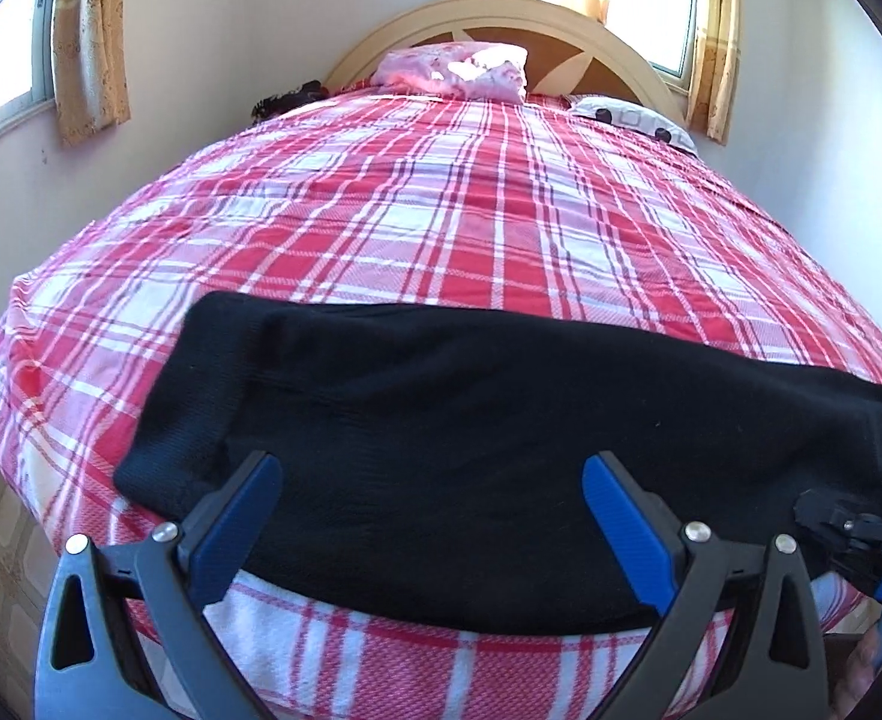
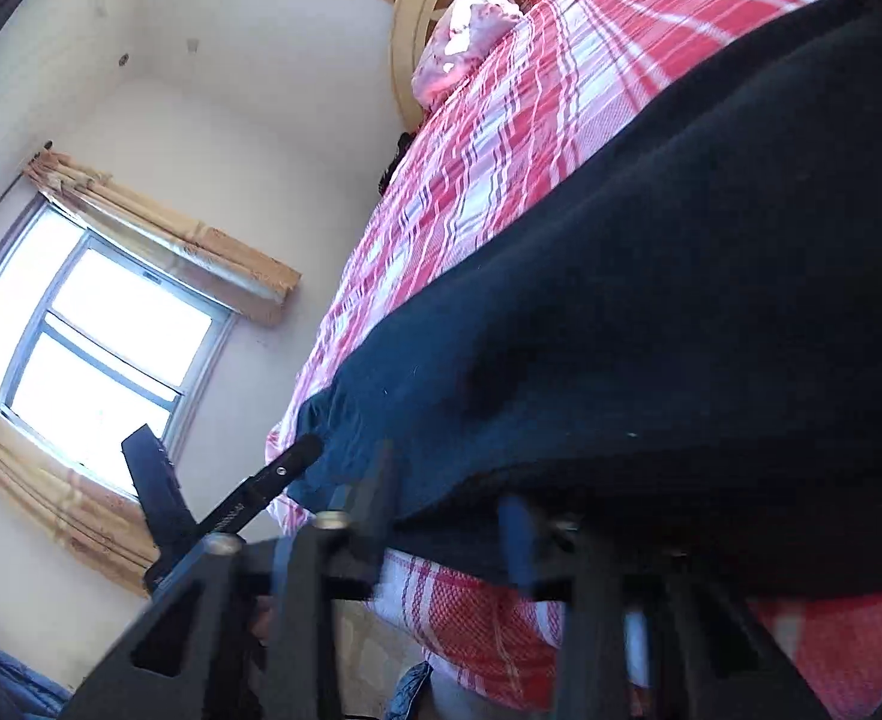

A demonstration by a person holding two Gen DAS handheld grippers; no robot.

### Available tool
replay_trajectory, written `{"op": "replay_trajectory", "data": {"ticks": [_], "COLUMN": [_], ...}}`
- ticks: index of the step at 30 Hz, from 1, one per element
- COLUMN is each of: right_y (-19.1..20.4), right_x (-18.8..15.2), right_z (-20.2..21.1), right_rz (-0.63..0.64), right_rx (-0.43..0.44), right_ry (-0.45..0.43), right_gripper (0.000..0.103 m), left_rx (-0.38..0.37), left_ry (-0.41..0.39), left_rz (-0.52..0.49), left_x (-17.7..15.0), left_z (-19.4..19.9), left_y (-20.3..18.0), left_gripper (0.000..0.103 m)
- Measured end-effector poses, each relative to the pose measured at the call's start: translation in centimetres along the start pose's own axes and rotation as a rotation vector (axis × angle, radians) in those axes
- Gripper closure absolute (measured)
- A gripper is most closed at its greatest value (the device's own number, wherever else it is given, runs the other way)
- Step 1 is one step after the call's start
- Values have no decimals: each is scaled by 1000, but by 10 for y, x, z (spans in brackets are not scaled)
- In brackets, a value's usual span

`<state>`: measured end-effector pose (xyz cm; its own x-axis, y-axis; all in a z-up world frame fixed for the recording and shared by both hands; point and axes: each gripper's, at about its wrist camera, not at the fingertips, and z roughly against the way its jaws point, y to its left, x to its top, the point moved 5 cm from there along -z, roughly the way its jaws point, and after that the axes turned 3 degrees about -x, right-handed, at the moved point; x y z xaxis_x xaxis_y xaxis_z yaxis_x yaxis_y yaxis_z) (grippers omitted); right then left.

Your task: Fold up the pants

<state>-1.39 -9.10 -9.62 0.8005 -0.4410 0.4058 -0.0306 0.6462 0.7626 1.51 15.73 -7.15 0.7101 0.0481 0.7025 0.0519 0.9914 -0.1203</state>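
Note:
Black pants (image 1: 471,420) lie folded in a wide band across the foot of a bed with a red and white plaid sheet (image 1: 441,210). My left gripper (image 1: 432,480) hovers over the pants' left half, open, its blue pads (image 1: 249,516) wide apart with only cloth below them. My right gripper (image 1: 843,525) sits at the pants' right end. In the right wrist view the pants (image 2: 621,330) fill the frame, and the right gripper (image 2: 447,516) is blurred. Its fingers meet the near edge of the cloth, which hides the tips, and look shut on it.
A pink pillow (image 1: 459,69) and a patterned pillow (image 1: 633,120) lie by the curved headboard (image 1: 621,42). A wall with a curtained window (image 2: 99,348) runs close along the bed's left side. The bed's foot edge (image 1: 441,648) drops off just below the pants.

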Motion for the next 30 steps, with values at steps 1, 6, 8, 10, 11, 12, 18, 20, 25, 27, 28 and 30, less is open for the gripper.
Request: {"op": "replay_trajectory", "data": {"ticks": [1, 6, 8, 10, 11, 12, 18, 20, 25, 27, 28, 30], "right_y": [0, 25, 31, 17, 8, 3, 13, 17, -10, -28, -39, -52], "right_x": [0, -13, -24, -33, -34, -37, -33, -26, 20, 33, 37, 35], "right_z": [-4, -1, -1, -7, -11, -13, 41, 72, 175, 186, 188, 185], "right_rz": [-6, 70, 103, 81, 45, 15, -15, 7, 149, 238, 304, 424], "right_rx": [5, 47, 27, -23, -49, -52, 82, 136, -162, -485, -686, -943], "right_ry": [-1, 29, 56, 92, 119, 138, 94, 52, -328, -372, -379, -387], "right_gripper": [99, 99, 99, 96, 96, 96, 41, 41, 41, 41, 41, 41], "left_rx": [2, 2, 3, -1, -7, -8, 57, 63, 91, 96, 112, 192], "left_ry": [-3, -12, -12, -7, -4, -3, -16, -9, 22, 21, 13, 1], "left_rz": [3, 27, 36, 36, 29, 17, -34, -24, -22, -42, -59, -101], "left_x": [0, 3, 5, 5, 5, 4, 8, 9, 6, 2, 1, -2], "left_z": [1, 2, 1, -1, -1, -1, -4, -8, -22, -23, -23, -23], "left_y": [3, 13, 13, 10, 7, 5, 4, 6, 3, -1, -2, 3], "left_gripper": [0, 0, 0, 0, 0, 0, 0, 0, 0, 0, 0, 0]}}
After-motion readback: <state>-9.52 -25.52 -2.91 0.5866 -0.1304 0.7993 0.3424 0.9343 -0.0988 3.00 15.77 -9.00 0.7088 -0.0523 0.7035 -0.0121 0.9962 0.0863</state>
